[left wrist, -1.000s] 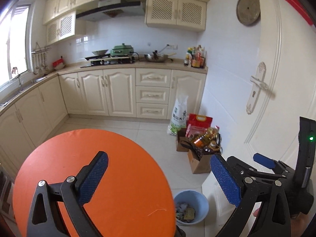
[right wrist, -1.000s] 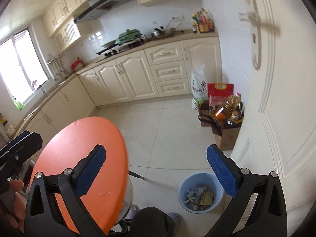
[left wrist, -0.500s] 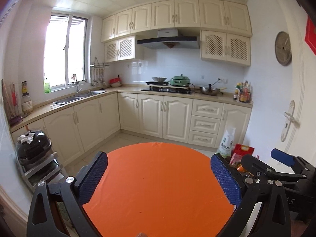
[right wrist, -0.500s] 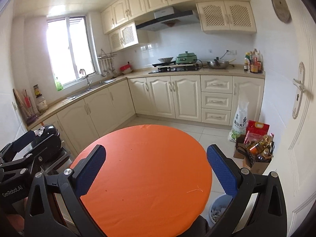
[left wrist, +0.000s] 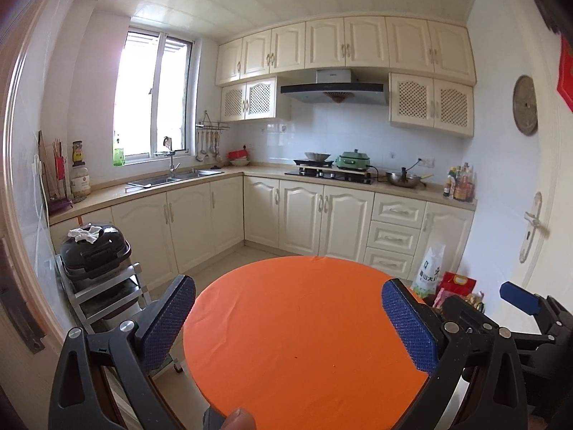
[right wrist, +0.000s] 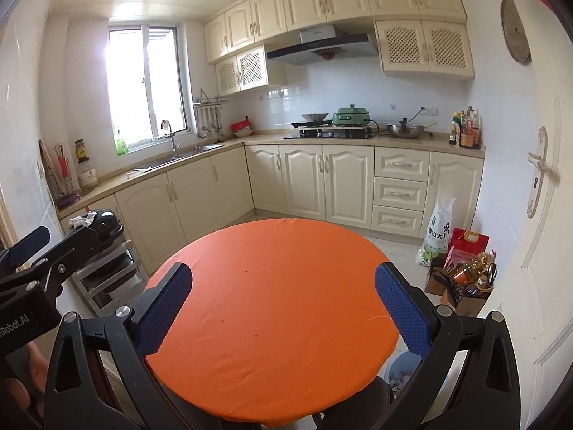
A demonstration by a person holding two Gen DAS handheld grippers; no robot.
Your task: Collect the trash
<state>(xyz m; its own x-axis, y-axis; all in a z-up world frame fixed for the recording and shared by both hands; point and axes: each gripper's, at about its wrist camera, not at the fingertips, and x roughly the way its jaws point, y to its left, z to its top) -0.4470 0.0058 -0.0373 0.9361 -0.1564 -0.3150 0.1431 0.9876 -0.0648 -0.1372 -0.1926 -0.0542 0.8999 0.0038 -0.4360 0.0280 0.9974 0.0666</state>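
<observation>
A round orange table (left wrist: 304, 326) (right wrist: 275, 308) fills the foreground of both wrist views, its top bare except for a few tiny specks. My left gripper (left wrist: 292, 326) hangs open above the near part of the table with nothing between its blue pads. My right gripper (right wrist: 283, 304) is also open and holds nothing. A blue trash bin (right wrist: 399, 376) with scraps inside peeks out under the table's right edge, mostly hidden. In the left wrist view the right gripper (left wrist: 523, 308) shows at the right edge.
Cream kitchen cabinets (right wrist: 322, 179) and a counter with a stove run along the back and left. A grey cart with a black appliance (left wrist: 95, 251) stands left of the table. Boxes, an oil bottle and bags (right wrist: 462, 272) sit on the floor by the white door (right wrist: 537, 179).
Both grippers tilted up from the floor and bin to face level across the table toward the kitchen. The bin has slid almost out of sight. Both stayed open.
</observation>
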